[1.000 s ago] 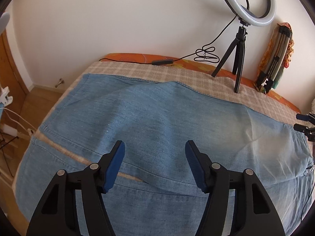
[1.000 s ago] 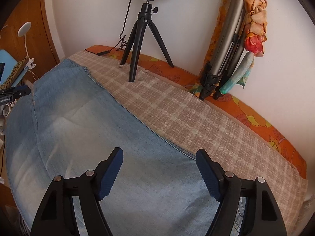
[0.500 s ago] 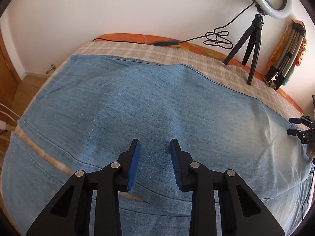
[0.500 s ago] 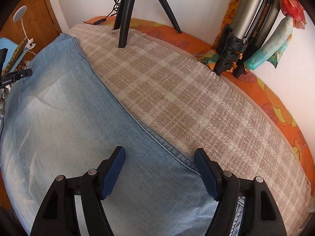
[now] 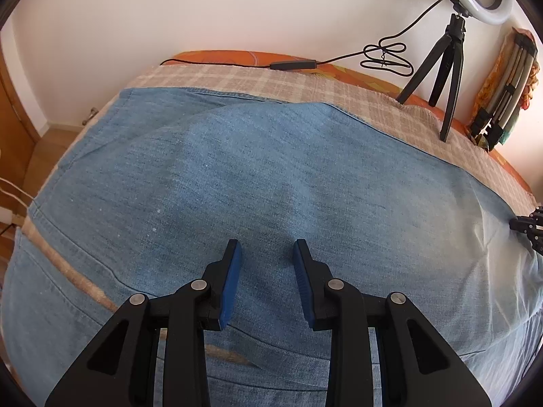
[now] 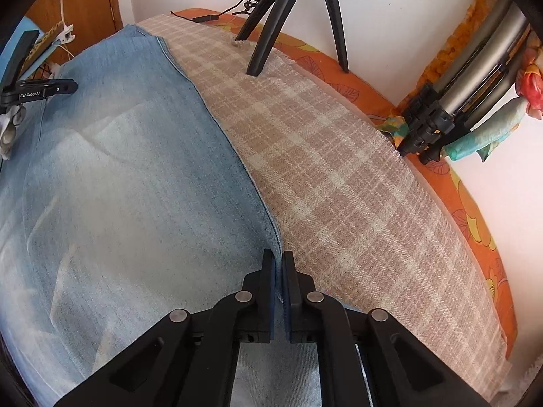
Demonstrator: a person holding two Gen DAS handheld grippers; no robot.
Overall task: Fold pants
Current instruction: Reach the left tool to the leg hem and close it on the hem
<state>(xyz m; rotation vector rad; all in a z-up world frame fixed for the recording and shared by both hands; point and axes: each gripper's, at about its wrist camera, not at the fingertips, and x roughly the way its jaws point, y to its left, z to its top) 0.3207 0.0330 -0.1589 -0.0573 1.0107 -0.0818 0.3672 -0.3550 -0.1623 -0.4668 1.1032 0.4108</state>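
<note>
You've got soft matt denim in the pants (image 5: 271, 169), faded paler toward one end, lying on a coarse woven plaid cloth (image 6: 339, 176) over a smoother printed orange sheet (image 6: 468, 203). Your left gripper (image 5: 266, 254) and right gripper (image 6: 278, 264) look like matt black plastic with blue rubbery pads and shiny metal pins. The tripod (image 6: 271, 27) looks like satin black plastic.
</note>
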